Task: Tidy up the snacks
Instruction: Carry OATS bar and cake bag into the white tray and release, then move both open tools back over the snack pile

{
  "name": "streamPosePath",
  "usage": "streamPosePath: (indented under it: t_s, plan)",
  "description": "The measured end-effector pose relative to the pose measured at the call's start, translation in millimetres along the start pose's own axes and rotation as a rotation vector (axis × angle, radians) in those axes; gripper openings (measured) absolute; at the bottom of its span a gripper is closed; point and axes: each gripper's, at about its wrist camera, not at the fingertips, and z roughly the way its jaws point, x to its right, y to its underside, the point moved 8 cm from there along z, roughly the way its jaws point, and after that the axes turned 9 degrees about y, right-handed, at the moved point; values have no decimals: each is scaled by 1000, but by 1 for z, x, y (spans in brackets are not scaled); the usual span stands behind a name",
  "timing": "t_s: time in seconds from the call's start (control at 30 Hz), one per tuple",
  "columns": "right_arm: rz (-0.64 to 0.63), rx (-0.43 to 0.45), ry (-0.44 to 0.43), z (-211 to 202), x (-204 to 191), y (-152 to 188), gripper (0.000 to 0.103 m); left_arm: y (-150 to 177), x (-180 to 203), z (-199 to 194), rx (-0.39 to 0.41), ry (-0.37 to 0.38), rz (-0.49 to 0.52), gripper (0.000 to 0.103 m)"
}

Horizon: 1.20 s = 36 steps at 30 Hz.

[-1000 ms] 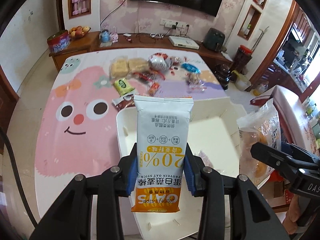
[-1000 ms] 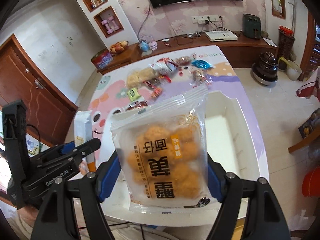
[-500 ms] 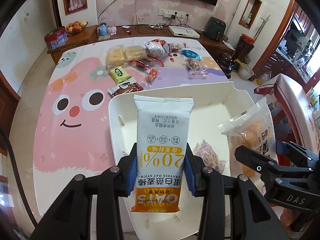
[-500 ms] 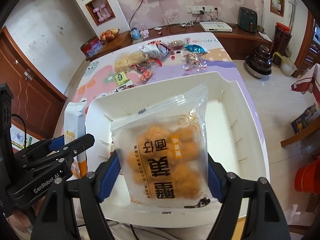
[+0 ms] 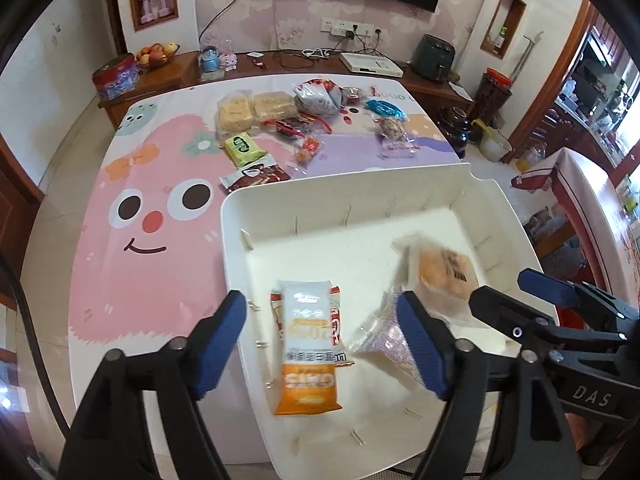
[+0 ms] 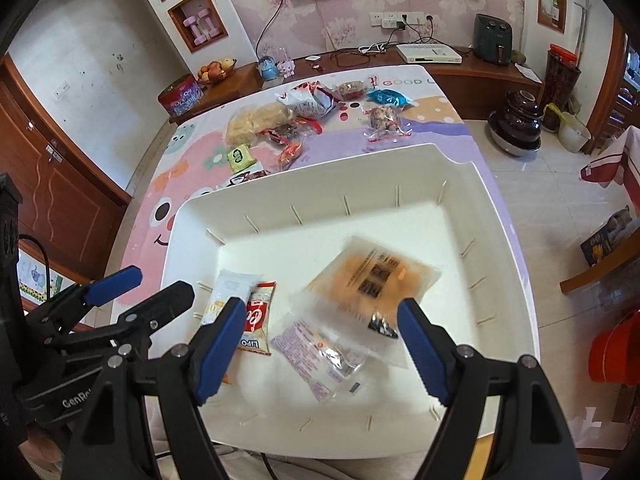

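Both grippers are hanging over the near edge of the white bin [image 5: 496, 216], pointing down into it. The left gripper [image 5: 322, 336] has its jaws spread wide, having just opened, and nothing is pinched between the blue pads. The oat bar pack [image 5: 308, 352], white on top and orange at the bottom, sits in the gap below them, blurry, lying on a red and white packet [image 6: 256, 320] on the bin floor.

The right gripper [image 6: 322, 346] is also wide open with nothing in its grip. The bag of orange puffs [image 6: 372, 280] is below and just past it, toward 12 o'clock, tilted and blurred; I can't tell if it has settled flat. A clear wrapped snack [image 6: 320, 352] lies in the bin between the two packs, its far end tucked under the puffs bag.

Past the bin at about 11 o'clock, on the pink cartoon counter [image 5: 132, 240], a dark brown packet [image 5: 256, 176] touches the bin's far corner, then a green packet [image 5: 242, 148]. Farther out: two yellow noodle blocks [image 5: 252, 110], some red wrappers [image 5: 296, 126], a white and red bag [image 5: 316, 98] and a blue wrapper [image 5: 384, 108] at 1 o'clock.
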Motion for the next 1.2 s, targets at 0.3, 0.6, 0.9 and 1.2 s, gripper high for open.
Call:
streamPosePath:
  t_s: [0.3, 0.6, 0.9, 1.2]
  plan:
    - [-9, 10, -3, -3, -5, 1, 79, 0, -6, -3, 10, -1, -34, 83]
    - [-12, 17, -5, -4, -6, 1, 79, 1, -8, -6, 18, -12, -29, 83]
    - [-20, 12, -13, 0, -9, 4, 79, 1, -12, -6, 16, -24, -36, 83]
    - [-41, 8, -2, 7, -10, -4, 79, -3, -19, 0, 12, -35, -54, 83]
